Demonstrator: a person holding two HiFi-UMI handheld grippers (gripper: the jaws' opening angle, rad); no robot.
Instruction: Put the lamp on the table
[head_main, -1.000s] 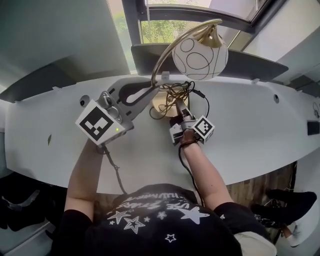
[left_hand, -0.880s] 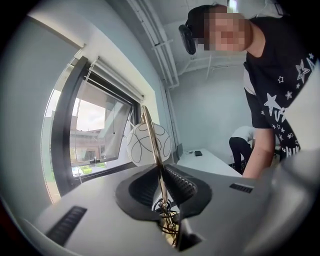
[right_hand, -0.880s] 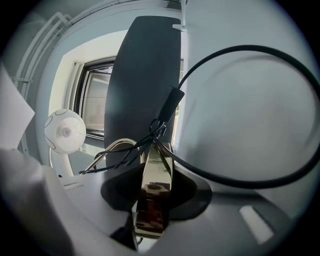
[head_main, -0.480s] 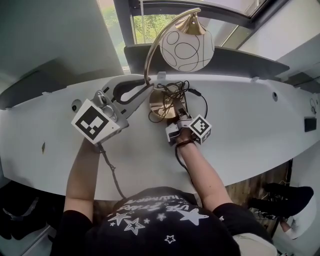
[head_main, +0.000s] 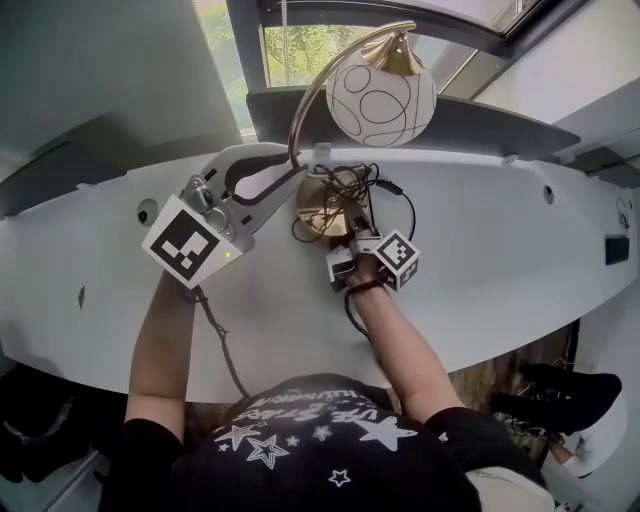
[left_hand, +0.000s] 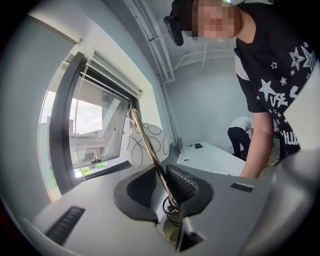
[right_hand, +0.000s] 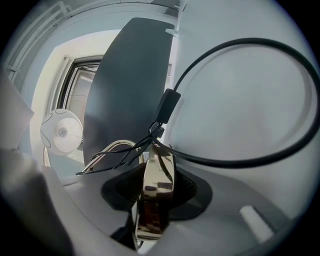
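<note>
Tangled cord (head_main: 414, 212) crowds the lamp (head_main: 380, 95) at the bench's (head_main: 500, 270) far edge. The left hand-held gripper (head_main: 290, 165) is opening around the stem (head_main: 300, 130); the right hand-held gripper (head_main: 352, 222) clamps the base (head_main: 315, 208).

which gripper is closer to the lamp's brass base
Right. The right gripper is clamped on the rim of the base; the left gripper is higher up, its jaws opening around the curved stem.

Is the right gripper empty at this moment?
No: in the right gripper view, the right gripper is clamped on the rim of the lamp's brass base, which sits edge-on between its jaws.
</note>
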